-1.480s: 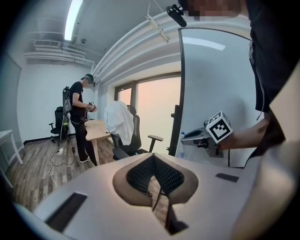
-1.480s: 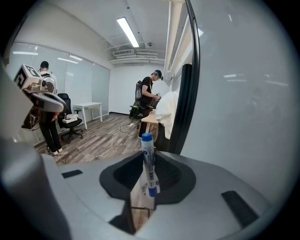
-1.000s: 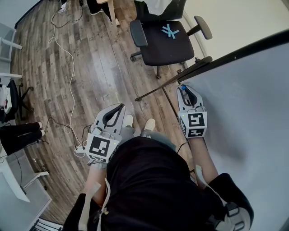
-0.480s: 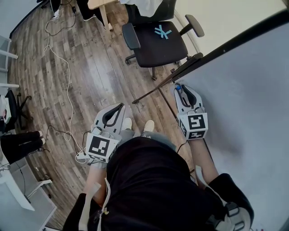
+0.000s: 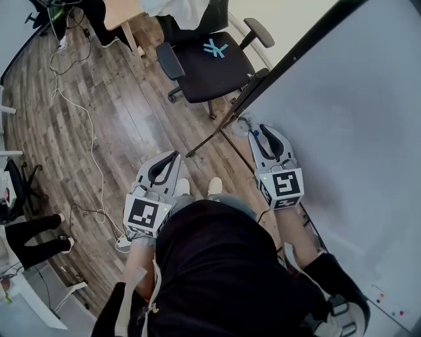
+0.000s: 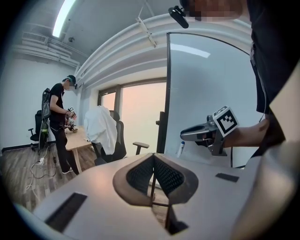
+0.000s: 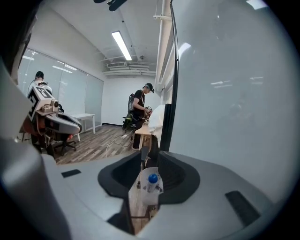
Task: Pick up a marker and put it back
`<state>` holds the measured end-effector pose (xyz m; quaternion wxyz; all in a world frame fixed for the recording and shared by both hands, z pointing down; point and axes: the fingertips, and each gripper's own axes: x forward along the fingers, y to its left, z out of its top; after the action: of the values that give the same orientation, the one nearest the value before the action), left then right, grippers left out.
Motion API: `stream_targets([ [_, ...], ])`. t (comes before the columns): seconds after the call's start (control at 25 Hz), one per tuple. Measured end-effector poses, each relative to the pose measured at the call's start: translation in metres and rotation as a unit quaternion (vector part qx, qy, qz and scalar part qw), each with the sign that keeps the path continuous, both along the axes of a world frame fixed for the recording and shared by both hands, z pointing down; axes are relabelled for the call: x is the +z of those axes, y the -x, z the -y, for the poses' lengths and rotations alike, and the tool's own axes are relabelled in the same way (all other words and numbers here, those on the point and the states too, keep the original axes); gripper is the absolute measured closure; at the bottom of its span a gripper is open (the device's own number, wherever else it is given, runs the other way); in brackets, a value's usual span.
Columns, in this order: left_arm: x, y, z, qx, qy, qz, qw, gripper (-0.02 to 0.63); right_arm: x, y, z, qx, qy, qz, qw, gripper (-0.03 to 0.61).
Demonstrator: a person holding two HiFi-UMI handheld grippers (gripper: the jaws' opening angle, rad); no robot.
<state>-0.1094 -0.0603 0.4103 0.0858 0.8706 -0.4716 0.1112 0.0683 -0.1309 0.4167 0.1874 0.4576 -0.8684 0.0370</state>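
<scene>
No marker shows in any view. My right gripper [image 5: 262, 131] sits at the lower left edge of the whiteboard [image 5: 355, 131], its jaws open by a narrow gap and holding nothing. Through that gap in the right gripper view [image 7: 146, 155] I see a small white bottle with a blue cap [image 7: 151, 187] standing just ahead; the bottle [image 5: 245, 124] is just left of the tips in the head view. My left gripper [image 5: 175, 158] hangs over the wood floor, shut and empty [image 6: 152, 158]. The left gripper view shows the right gripper [image 6: 187, 134] and the bottle [image 6: 180, 149] beside the board.
A black office chair [image 5: 204, 56] stands just beyond the board's black frame [image 5: 263, 76]. A white cable [image 5: 85, 131] runs across the wood floor. A wooden desk [image 5: 125, 16] is at the back. Other people stand in the room [image 7: 140, 105], and someone's legs [image 5: 29, 230] are at the left.
The head view has swung toward the whiteboard, which now fills more of the right side. My right gripper has shifted a little right of the bottle. The left gripper has hardly moved.
</scene>
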Motion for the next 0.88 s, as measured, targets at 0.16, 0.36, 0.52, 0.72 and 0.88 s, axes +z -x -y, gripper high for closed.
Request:
stream_targets([
  [0.16,-0.003,-0.012,0.002,0.026,-0.007,-0.005,0.9996,0.606,-0.008,-0.014,-0.01,0.024,-0.007,0.006,1.0,0.468],
  [0.36,-0.005,-0.031,0.01,0.064,-0.014,-0.007,0.9978,0.606,-0.015,-0.036,-0.018,0.059,-0.013,0.009,0.998,0.468],
  [0.52,-0.007,-0.05,0.013,0.097,-0.019,-0.009,0.995,0.606,-0.02,-0.054,-0.031,0.087,-0.017,0.013,0.996,0.468],
  [0.72,-0.013,-0.074,0.018,0.14,-0.023,-0.012,0.9898,0.606,-0.025,-0.071,-0.047,0.119,-0.019,0.013,0.993,0.471],
  [0.88,-0.013,-0.094,0.02,0.177,-0.021,-0.013,0.9839,0.606,-0.028,-0.084,-0.061,0.145,-0.021,0.016,0.989,0.477],
])
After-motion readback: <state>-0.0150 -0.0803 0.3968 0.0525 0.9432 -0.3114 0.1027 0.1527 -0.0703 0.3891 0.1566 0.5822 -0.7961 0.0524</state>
